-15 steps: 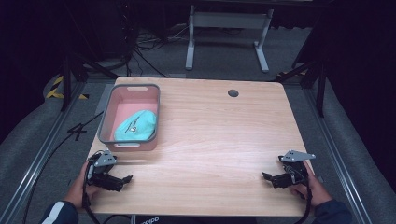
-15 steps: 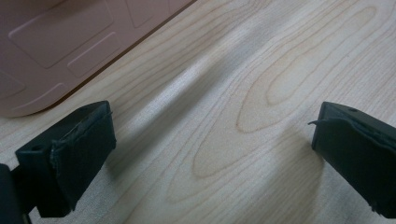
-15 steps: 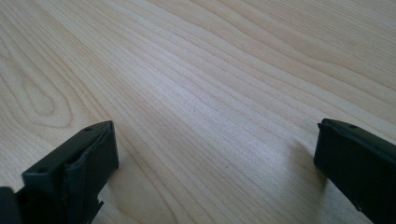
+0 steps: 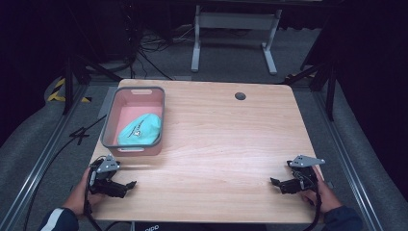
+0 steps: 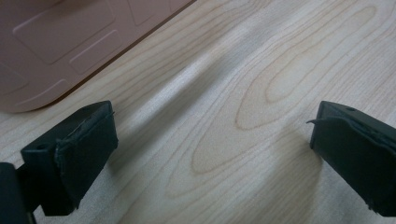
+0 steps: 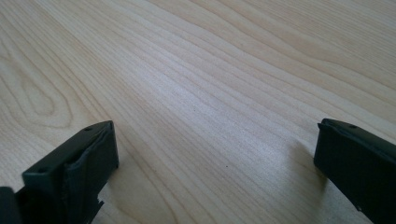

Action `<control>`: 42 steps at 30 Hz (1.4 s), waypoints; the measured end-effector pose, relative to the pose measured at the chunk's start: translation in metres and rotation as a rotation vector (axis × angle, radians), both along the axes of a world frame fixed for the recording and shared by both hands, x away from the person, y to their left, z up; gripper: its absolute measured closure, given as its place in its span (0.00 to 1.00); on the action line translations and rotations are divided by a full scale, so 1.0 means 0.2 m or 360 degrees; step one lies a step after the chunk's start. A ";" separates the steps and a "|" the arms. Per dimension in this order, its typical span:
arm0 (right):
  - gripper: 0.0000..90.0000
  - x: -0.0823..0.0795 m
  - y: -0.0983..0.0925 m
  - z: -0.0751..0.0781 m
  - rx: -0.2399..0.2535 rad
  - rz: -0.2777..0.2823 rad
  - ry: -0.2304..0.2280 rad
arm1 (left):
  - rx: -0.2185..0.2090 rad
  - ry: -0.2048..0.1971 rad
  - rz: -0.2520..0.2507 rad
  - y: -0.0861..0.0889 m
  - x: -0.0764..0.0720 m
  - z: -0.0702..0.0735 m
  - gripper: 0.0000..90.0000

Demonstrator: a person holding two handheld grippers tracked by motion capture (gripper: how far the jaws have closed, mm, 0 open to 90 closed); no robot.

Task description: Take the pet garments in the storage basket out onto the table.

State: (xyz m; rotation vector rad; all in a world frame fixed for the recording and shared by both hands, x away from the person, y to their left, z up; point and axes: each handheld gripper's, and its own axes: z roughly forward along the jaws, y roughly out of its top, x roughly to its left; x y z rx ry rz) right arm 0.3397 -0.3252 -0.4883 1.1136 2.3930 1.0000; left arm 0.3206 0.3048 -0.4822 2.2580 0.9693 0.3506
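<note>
Teal cloth (image 4: 139,130), judged soft and light, is seen bunched inside the pink bin (image 4: 108,126) in the high view; a raised fold is best pinched. Left gripper (image 5: 210,140) and right gripper (image 6: 215,158) are shown wide open, empty, over the wooden table (image 6: 210,70).

Beneath the left tool (image 4: 127,185) and the right tool (image 4: 275,183): a pale wood-grain surface (image 4: 216,144). Far ahead of the right tool, near the back edge: a small dark round hole (image 4: 240,96). Beyond the surface, well apart from both tools: grey floor (image 4: 308,53), a white metal stand (image 4: 196,48), loose black cables (image 4: 149,53). Out past the left tool, on the floor: yellow-and-black tape (image 4: 57,91).
</note>
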 end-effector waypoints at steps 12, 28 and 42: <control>0.00 0.00 0.00 0.00 0.0000 0.0001 0.0000 | 0.0055 0.0033 -0.0067 0.00 -0.02 0.08 0.18; 0.00 0.00 0.00 0.00 0.0000 -0.0001 -0.0001 | -0.0070 -0.0116 -0.0102 0.03 -0.05 0.34 0.21; 0.00 0.00 0.00 0.00 0.0002 -0.0005 0.0000 | -0.0038 -0.0183 -0.0104 -0.05 0.12 0.53 0.20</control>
